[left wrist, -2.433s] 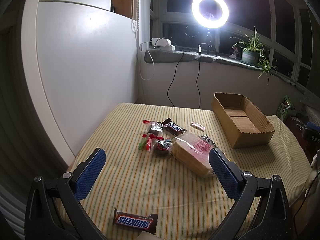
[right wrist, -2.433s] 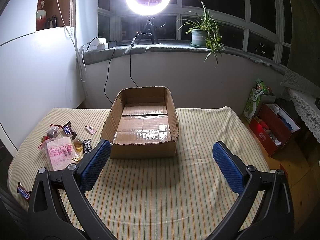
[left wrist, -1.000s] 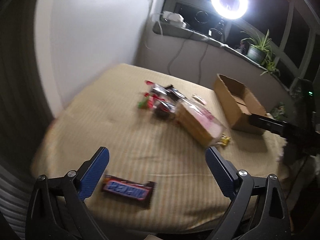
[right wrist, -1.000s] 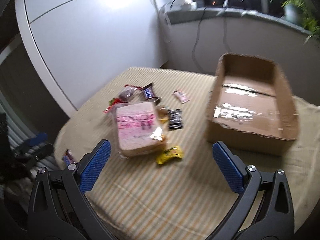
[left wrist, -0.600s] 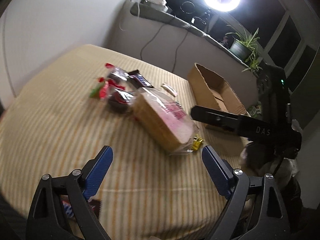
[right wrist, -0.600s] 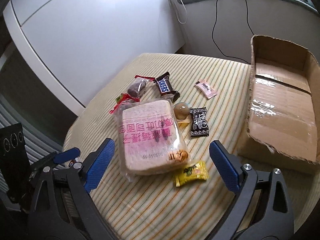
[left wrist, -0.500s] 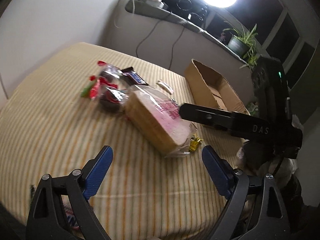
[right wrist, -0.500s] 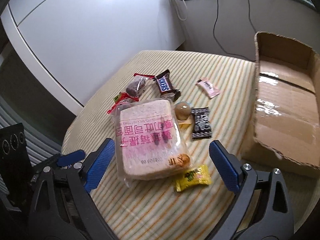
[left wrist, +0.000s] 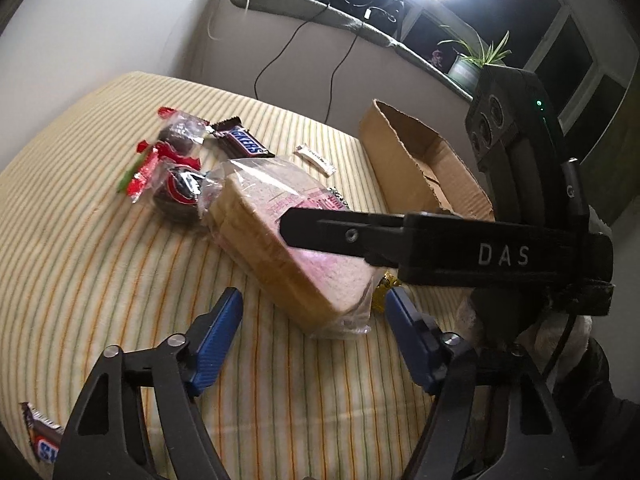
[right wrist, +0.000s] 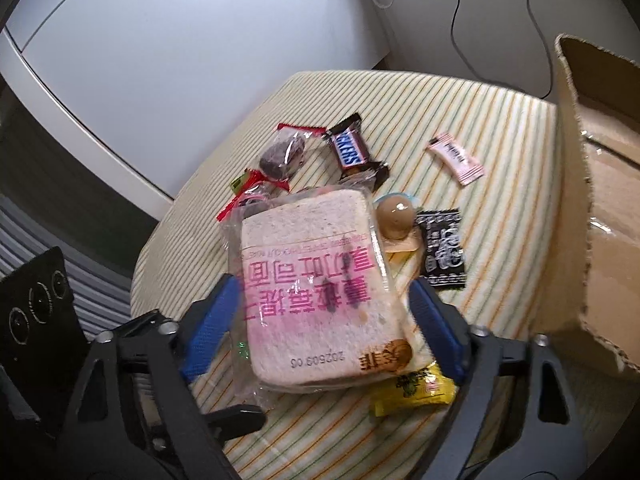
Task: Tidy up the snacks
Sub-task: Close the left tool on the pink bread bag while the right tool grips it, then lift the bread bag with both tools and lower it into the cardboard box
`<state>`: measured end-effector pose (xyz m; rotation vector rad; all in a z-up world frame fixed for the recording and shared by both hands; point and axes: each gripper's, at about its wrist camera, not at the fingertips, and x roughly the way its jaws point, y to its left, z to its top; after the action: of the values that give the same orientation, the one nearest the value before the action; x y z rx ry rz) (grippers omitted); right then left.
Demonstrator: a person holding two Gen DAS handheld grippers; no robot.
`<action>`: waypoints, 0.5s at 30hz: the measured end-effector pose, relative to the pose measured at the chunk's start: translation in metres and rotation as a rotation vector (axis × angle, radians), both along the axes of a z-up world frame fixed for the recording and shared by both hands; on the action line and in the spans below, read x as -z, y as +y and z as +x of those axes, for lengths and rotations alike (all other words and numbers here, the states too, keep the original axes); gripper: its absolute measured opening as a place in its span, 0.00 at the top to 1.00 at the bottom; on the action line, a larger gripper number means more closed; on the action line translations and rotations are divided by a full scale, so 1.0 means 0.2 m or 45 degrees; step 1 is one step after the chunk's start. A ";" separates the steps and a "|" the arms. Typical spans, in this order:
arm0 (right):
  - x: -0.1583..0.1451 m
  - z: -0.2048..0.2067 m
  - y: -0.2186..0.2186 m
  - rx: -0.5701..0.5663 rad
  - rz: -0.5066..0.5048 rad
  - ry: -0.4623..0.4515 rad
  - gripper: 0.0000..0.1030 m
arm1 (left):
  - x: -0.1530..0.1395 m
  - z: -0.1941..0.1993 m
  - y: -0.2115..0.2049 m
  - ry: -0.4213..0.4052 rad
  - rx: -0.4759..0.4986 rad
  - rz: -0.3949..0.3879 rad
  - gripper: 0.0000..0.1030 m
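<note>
The bag of sliced bread [right wrist: 316, 284] lies flat on the striped surface [right wrist: 500, 152], directly between the blue pads of the right gripper [right wrist: 322, 322]. The jaws of that gripper are closing around the bag's near half; whether the pads already press on the wrapper cannot be told.

In the left wrist view, the left gripper [left wrist: 314, 340] is spread with its jaws closing and nothing between the pads. The bread [left wrist: 288, 240] lies at 12 o'clock from it, just beyond the fingertips. The right gripper [left wrist: 440, 248] reaches across the loaf from 3 o'clock.

Around the bread in the right wrist view:
- chocolate bar [right wrist: 352, 150] at 12 o'clock
- dark wrapped sweet [right wrist: 286, 152] at 11 o'clock
- black packet [right wrist: 442, 252] at 2 o'clock
- yellow candy [right wrist: 414, 394] at 5 o'clock, touching the bag

The cardboard box [right wrist: 592, 200] stands open at 3 o'clock, apart from the bread.
</note>
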<state>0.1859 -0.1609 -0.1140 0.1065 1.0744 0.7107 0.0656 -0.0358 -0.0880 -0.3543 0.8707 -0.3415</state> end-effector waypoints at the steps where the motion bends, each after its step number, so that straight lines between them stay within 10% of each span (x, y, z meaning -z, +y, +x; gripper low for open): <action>1: 0.01 0.01 0.01 -0.010 0.001 0.014 0.17 | 0.01 0.01 -0.01 0.002 0.001 -0.004 0.36; 15: -0.01 -0.03 0.01 -0.028 -0.007 0.032 0.27 | 0.02 0.04 -0.02 -0.021 0.026 0.032 0.40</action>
<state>0.1804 -0.1596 -0.1112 0.0994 1.1031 0.7276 0.0736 -0.0407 -0.0928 -0.3193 0.8618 -0.3516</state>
